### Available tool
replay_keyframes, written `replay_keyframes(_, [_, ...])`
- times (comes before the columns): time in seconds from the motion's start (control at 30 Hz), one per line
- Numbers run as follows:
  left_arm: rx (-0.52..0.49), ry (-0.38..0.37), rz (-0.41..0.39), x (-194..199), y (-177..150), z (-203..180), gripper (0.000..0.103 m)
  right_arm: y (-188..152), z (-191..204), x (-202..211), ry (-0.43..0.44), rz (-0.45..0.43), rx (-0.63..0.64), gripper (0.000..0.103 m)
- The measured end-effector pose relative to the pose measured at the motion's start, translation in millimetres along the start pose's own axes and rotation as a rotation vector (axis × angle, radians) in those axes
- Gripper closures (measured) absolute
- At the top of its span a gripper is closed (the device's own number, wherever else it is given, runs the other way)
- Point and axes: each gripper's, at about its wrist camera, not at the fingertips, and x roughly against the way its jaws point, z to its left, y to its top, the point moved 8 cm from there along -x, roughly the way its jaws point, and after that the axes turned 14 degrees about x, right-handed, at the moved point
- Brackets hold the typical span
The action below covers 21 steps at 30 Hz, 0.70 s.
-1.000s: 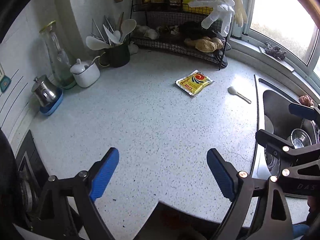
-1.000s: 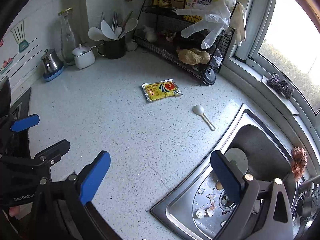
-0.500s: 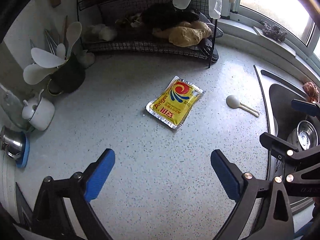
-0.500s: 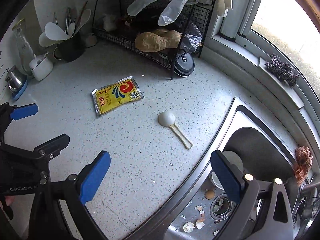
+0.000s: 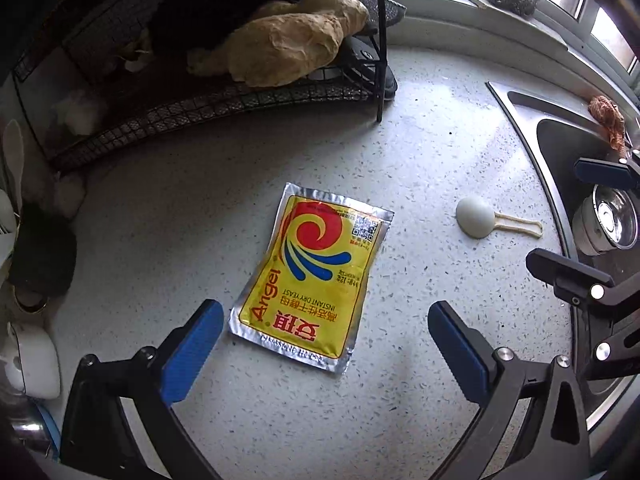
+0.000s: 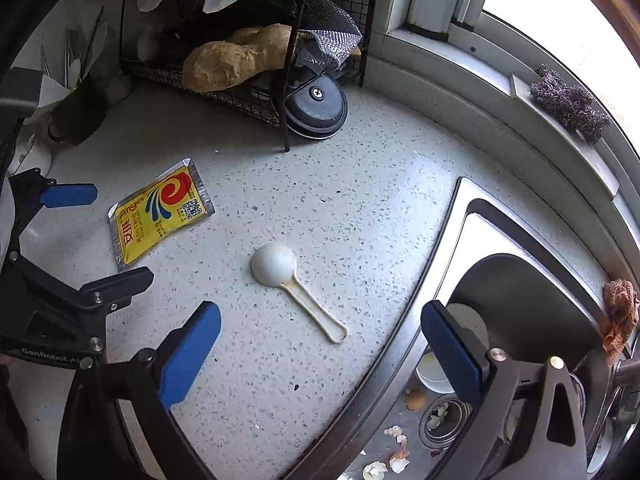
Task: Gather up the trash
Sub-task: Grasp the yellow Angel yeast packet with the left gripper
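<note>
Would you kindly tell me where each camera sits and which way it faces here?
Left wrist: on the left gripper, looking steeply down at the yeast packet; its jaws are opening, nothing between them; the right gripper shows at right.
Right wrist: on the right gripper, above the scoop and sink.
Shared: packet, scoop, rack.

A pale speckled stone countertop (image 5: 420,160) fills the scene and curves round a corner. A black wire rack (image 6: 256,100) stands on it against the wall, one thin leg planted on the stone. To the right a stainless steel sink (image 6: 520,280) is set into the counter, its rim following the curve. Behind it a grey window sill (image 6: 500,92) runs below a window (image 6: 560,12) that lets in bright daylight.
</note>
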Motion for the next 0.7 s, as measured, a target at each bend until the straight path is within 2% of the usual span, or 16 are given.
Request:
replay_keyframes(0.17, [-0.028,-0.008,0.036,-25,10,4,0.001,8,0,-13,0.005,0.006,0.001,0.003])
replay_keyframes(0.3, [0.001,-0.066,0.041,-32,21,8,0.001,13,0,-26,0.021,0.016,0.005,0.003])
replay_keyframes(0.5, [-0.018,-0.074,0.038,-35,34,4,0.003,18,-1,-41,0.039,0.04,0.004,0.003])
replay_keyframes(0.7, [-0.002,-0.083,0.008,-22,29,-14,0.04,17,-8,-47,0.063,0.052,-0.008,0.003])
